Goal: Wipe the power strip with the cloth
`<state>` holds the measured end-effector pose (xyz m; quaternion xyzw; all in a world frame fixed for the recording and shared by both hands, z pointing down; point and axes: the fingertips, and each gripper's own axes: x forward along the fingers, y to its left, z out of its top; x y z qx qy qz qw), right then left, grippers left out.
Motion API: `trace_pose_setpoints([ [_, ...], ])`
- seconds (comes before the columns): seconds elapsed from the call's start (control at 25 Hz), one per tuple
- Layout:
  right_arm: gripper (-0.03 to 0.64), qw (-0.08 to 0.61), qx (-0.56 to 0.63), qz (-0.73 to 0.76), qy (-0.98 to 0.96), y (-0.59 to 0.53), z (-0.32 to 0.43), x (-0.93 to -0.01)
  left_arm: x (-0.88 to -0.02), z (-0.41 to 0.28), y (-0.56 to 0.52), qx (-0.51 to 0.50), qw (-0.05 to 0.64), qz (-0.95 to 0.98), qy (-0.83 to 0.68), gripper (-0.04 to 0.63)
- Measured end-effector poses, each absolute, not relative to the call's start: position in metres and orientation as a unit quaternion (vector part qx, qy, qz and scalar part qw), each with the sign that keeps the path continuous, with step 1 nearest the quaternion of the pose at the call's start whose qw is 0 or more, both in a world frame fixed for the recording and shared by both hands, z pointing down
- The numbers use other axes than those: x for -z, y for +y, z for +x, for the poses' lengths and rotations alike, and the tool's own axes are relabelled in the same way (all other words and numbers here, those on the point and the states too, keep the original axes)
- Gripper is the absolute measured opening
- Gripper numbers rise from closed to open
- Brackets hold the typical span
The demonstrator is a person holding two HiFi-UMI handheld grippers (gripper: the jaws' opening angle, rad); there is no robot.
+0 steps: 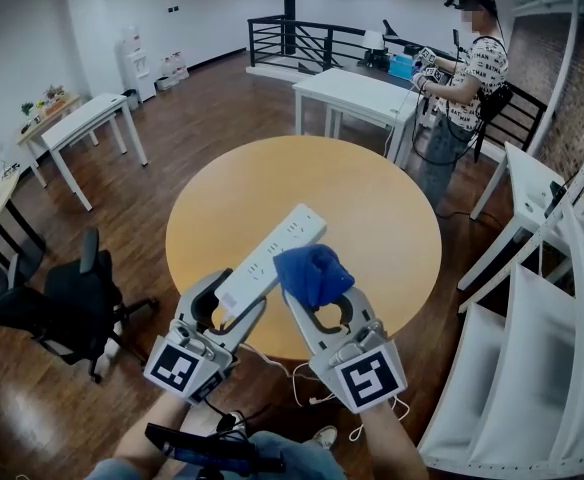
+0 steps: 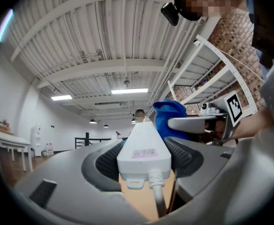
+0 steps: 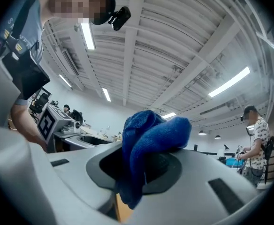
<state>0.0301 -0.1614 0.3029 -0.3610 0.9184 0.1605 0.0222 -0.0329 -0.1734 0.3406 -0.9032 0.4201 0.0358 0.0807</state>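
2 grippers, 1 power strip, 1 cloth

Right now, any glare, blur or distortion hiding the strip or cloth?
Head view: sharp, evenly lit, edges bowed; power strip and cloth both clear. Left gripper view: dark fisheye corners, bright ceiling lights, strip sharp. Right gripper view: same dark corners, cloth in focus, background bent.

power strip near end hidden between left gripper jaws, its label print too blurred to read
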Motion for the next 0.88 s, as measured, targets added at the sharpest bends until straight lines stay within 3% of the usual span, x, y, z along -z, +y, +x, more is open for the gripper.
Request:
trace_pose_setpoints([
  [0.32, 0.083, 0.011, -0.179, -0.318, 0.931, -0.131, 0.003, -0.311, -0.34, -0.032, -0.174, -0.038, 0.08, -0.904, 0.418, 0.282],
  [0.68, 0.083, 0.09, -0.141, -0.466, 0.869, -0.194, 0.107, -0.276, -0.337, -0.028, -0.169, -0.04, 0.092, -0.911, 0.401, 0.282],
  [0.88, 0.083, 0.081, -0.11, -0.461, 0.877, -0.223, 0.121, -0.272, -0.334, -0.025, -0.167, -0.044, 0.112, -0.913, 0.39, 0.282],
])
